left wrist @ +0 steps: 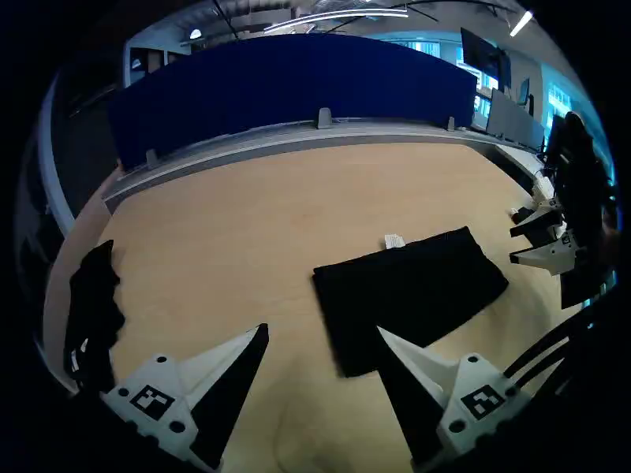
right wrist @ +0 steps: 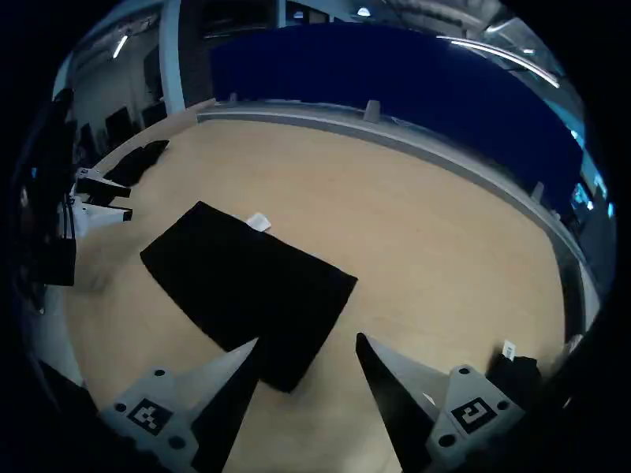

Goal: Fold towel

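1. Softness is deciding how the black towel (left wrist: 410,296) is going to handle. It is probably light and limp, so it is likely to sag and drape from any point it is lifted by, and it is not fragile.
2. Corners are looking like the best places to take hold, ideally two corners of one short edge. One gripper on each would keep that edge taut while it is being carried over.
3. The towel is lying flat and spread out on the wooden bench (left wrist: 237,221). It is sitting toward the bench's near edge and well apart from the far edge under the blue divider (left wrist: 292,87). A small white tag (left wrist: 394,241) is showing at the towel's far edge.
4. The left gripper (left wrist: 322,329) is hanging wide open and gripping nothing. A near corner of the towel is lying just ahead of its right finger, and nothing is touching.
5. The right gripper (right wrist: 308,339) is also gaping wide and empty. In the right gripper view the towel's (right wrist: 244,288) nearest corner is lying just ahead, between its fingers and closer to the left one.
6. The two grippers are facing each other across the towel, one off each short end.
7. A crumpled dark cloth (left wrist: 93,311) is lying at the left end of the bench, well apart from the towel.
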